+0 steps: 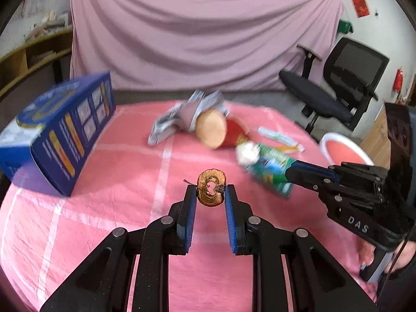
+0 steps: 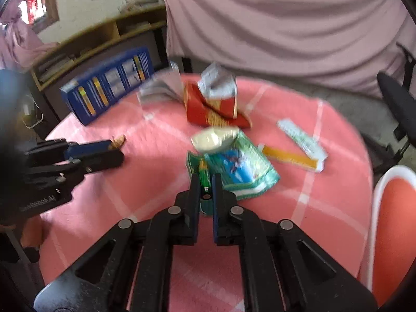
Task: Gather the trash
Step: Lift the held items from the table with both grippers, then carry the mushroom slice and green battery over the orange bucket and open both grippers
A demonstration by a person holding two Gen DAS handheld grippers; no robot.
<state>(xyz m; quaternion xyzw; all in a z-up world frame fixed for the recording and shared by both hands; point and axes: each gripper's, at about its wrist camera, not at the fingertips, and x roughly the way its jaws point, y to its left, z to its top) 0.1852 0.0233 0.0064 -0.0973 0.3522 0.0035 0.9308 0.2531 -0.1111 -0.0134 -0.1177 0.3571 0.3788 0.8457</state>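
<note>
We've got a round table with a pink checked cloth (image 1: pixel 124 208) filling most of both views, and a big pink curtain (image 1: pixel 197 31) hanging across the top of the frame behind it. Upper right of the left wrist view there's a black office chair (image 1: pixel 345 88); at the right edge of the right wrist view, a red chair with a white rim (image 2: pixel 392 223).

Next biggest is the blue box (image 1: pixel 65 130) sitting at the left edge of the left wrist view. The trash pile is in the middle of the cloth: a red snack bag (image 2: pixel 215 109) with crumpled silver foil (image 2: pixel 215 83) touching it, a green snack bag (image 2: pixel 241 169) just below that, and a flat yellow-and-white wrapper (image 2: pixel 291 156) to the right with a white-green wrapper (image 2: pixel 301 137) beside it. It's all pretty motion-blurred.

Our left gripper (image 1: pixel 209 195) is in the lower centre of its own view, fingers set narrow and clamping a brown, dried-out fruit core (image 1: pixel 211 192), which is lifted off the cloth.

Our right gripper (image 2: pixel 206 191) has its fingers nearly together, pinching the near edge of the green snack bag in the lower middle of its frame.
</note>
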